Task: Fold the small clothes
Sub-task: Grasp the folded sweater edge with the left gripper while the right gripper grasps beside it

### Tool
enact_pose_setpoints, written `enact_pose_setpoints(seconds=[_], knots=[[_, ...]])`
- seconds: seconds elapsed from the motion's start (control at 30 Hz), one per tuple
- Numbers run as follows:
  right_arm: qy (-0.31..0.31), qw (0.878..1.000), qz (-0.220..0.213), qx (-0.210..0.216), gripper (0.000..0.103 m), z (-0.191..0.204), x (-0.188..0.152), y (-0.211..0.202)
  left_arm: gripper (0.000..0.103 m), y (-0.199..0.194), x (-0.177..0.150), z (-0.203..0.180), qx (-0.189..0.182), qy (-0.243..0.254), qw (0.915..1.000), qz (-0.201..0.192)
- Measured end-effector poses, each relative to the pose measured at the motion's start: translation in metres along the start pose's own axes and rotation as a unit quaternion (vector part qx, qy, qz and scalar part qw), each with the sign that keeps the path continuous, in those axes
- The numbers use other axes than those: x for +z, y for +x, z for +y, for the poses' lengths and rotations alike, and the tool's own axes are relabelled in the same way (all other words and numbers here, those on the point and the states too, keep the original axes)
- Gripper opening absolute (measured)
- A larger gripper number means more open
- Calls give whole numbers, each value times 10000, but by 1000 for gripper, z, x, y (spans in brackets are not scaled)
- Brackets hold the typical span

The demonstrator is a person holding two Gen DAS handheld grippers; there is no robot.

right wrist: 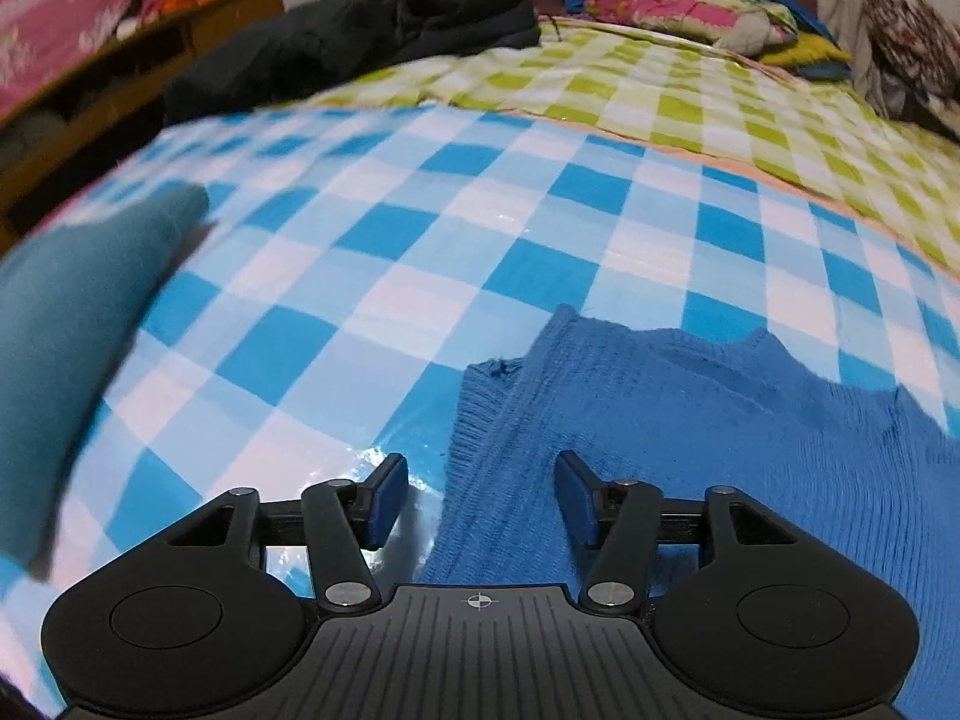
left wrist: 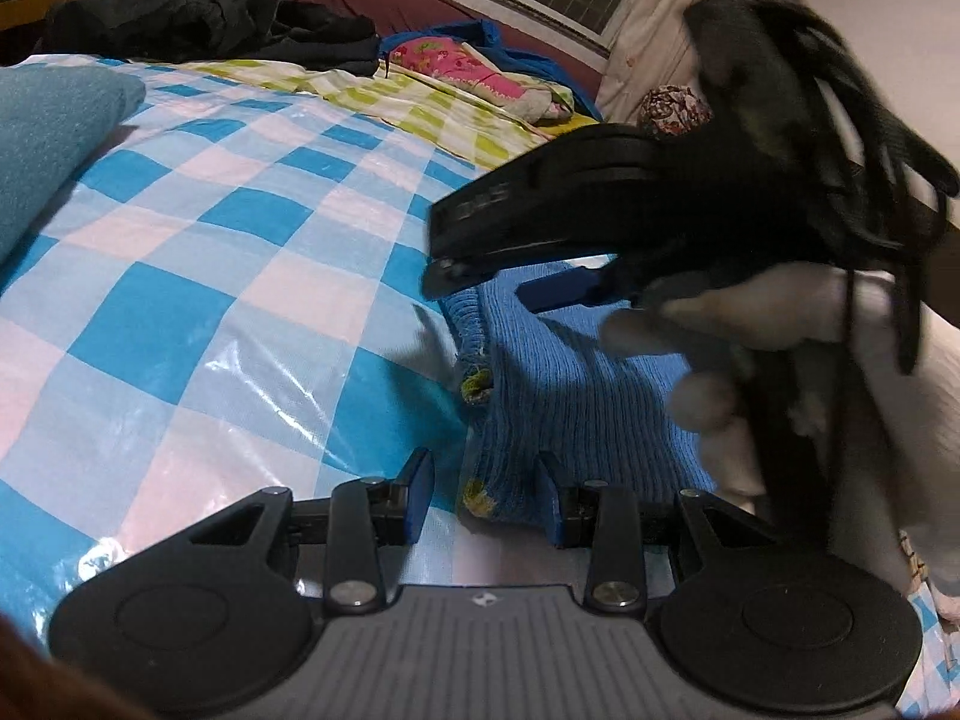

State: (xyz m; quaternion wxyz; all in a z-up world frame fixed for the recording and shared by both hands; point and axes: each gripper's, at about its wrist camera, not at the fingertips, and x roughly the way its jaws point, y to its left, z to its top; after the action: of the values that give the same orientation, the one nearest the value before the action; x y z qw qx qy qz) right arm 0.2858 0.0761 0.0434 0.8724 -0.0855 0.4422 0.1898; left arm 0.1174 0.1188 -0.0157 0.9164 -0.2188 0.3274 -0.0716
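Blue knit sweater (right wrist: 690, 420): flat on checked bed sheet (right wrist: 420, 252), left edge between open jaws of right gripper (right wrist: 480, 498) and left gripper (left wrist: 483, 495) (positioned, likely, to pinch for folding).

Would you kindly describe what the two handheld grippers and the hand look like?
Both the left gripper and right gripper are matte black with ribbed grey bases, round discs, silver rivets and blue finger pads. Black cables trail over the right one, held by a white-gloved hand.
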Motion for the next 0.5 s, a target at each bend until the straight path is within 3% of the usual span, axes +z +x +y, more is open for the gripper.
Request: enact_pose_setpoints(seconds=[0.17, 0.23, 0.27, 0.33, 0.5], knots=[[-457, 9980, 66, -422, 53, 13, -1, 11, 41, -2, -2, -2, 16, 38, 10000, -26], [-489, 9975, 83, -494, 35, 11, 0, 11, 42, -1, -3, -2, 25, 58, 10000, -44], [-507, 9971, 90, -554, 32, 9, 1, 9, 42, -1, -4, -3, 25, 62, 10000, -60], [-424, 9980, 95, -449, 19, 1, 2, 5, 46, -2, -5, -4, -1, 63, 9999, -96], [-54, 9999, -33, -115, 15, -19, 5, -16, 54, -3, -9, -8, 3, 174, 9996, -199]])
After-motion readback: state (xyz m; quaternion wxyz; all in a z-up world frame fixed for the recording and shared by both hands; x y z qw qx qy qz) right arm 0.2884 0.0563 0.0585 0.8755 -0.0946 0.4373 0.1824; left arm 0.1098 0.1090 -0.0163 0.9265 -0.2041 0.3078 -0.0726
